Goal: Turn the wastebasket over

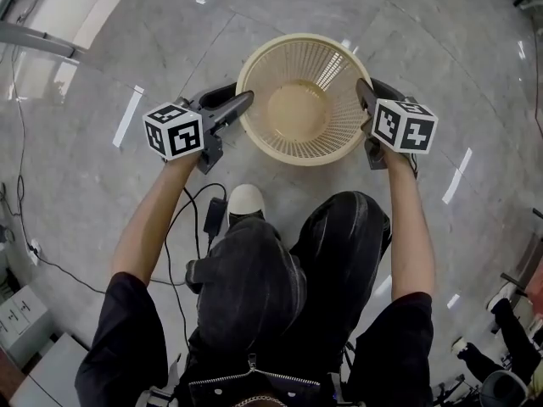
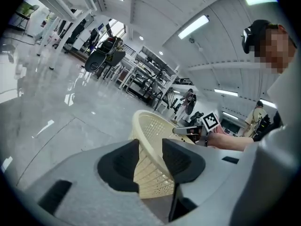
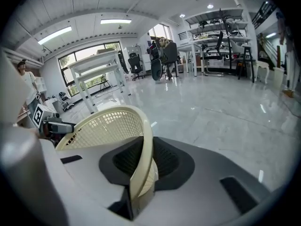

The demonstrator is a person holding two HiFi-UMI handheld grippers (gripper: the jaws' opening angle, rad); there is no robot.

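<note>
The wastebasket [image 1: 331, 75] is a round, cream-coloured plastic basket with a smooth rolled rim, fine lattice walls that are narrowing downward, and a solid flat bottom. It is facing mouth-up toward the ceiling and is showing an empty inside. It is sitting over the pale, glossy floor, just ahead of the person's knees; whether its base is touching the floor cannot be told. The left gripper [image 1: 246, 100] is pinching the rim and wall on one side, with the lattice [image 2: 150, 173] running between its dark pads. The right gripper [image 1: 363, 87] is clamping the opposite side, with the rim [image 3: 146, 145] wedged edge-on between its pads.
</note>
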